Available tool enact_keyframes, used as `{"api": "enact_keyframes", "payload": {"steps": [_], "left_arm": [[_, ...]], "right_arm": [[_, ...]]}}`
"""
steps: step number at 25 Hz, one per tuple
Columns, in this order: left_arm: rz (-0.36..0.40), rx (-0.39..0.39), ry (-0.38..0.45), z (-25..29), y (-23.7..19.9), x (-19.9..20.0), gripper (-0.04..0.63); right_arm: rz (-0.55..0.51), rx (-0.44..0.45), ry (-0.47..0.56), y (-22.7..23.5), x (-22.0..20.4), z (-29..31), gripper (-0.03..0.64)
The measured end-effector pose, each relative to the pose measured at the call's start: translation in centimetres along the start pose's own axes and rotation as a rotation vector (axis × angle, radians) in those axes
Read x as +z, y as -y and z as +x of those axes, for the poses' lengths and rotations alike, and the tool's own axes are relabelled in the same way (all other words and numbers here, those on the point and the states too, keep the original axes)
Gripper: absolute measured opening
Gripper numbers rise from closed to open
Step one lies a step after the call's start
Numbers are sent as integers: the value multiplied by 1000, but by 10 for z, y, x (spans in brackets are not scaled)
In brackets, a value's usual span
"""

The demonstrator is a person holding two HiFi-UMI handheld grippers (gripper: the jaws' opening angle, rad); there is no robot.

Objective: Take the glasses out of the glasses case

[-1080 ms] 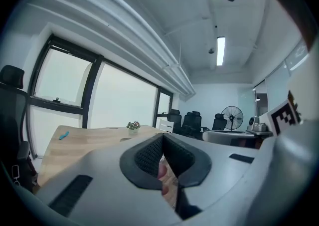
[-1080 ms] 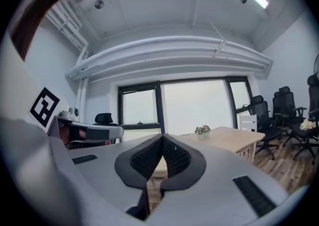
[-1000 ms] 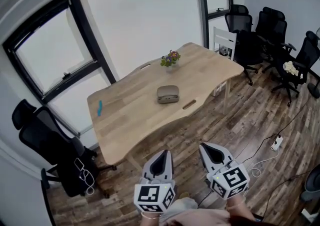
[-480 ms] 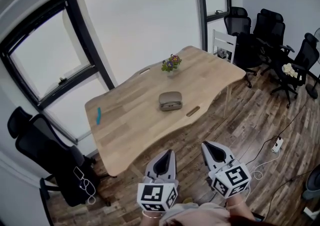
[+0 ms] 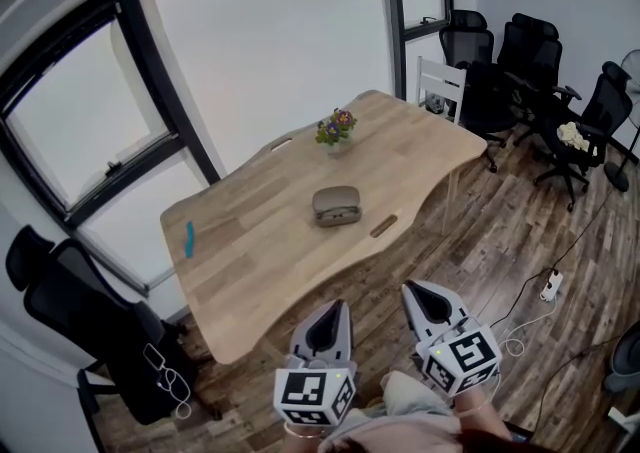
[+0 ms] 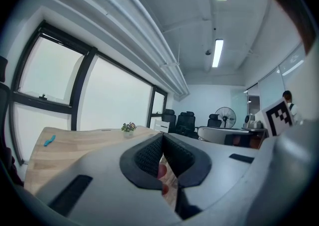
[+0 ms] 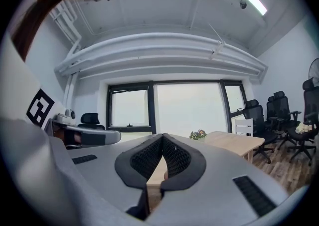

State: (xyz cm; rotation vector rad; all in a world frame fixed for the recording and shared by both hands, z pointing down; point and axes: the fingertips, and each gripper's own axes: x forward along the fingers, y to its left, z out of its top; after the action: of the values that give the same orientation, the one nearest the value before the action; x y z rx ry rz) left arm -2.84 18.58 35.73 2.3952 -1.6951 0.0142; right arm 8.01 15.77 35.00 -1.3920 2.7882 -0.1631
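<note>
Fingertips of the left gripper (image 6: 162,136) meet at the front, pads pressed together, with nothing held between them. The right gripper (image 7: 163,136) is in the same state: jaws closed tip to tip, empty. In the head view both grippers sit side by side low in the frame, close to the person's body, over the wooden floor (image 5: 490,231) and well apart from the table (image 5: 250,251).

The glasses case (image 5: 335,206), grey-brown and oval, lies with its lid down near the middle of the light wooden table. A small pot of flowers (image 5: 336,128) stands beyond it toward the window side. A small blue object (image 5: 189,235) lies near the table's left end. Black office chairs (image 5: 520,61) are grouped at the far right, and a white power strip (image 5: 551,286) lies on the floor to the right of the grippers.
</note>
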Motion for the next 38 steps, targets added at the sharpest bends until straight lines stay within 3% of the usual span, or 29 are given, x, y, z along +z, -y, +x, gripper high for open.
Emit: {"api": "enact_keyframes", "payload": {"steps": [19,38], "left_arm": [[30,-17,-21,87,-28,11,2],[13,38,-42,184,-69,28,2]], "right_arm": [[44,15,11,53,3,77,0],[57,70,-29,113,9,171,0]]}}
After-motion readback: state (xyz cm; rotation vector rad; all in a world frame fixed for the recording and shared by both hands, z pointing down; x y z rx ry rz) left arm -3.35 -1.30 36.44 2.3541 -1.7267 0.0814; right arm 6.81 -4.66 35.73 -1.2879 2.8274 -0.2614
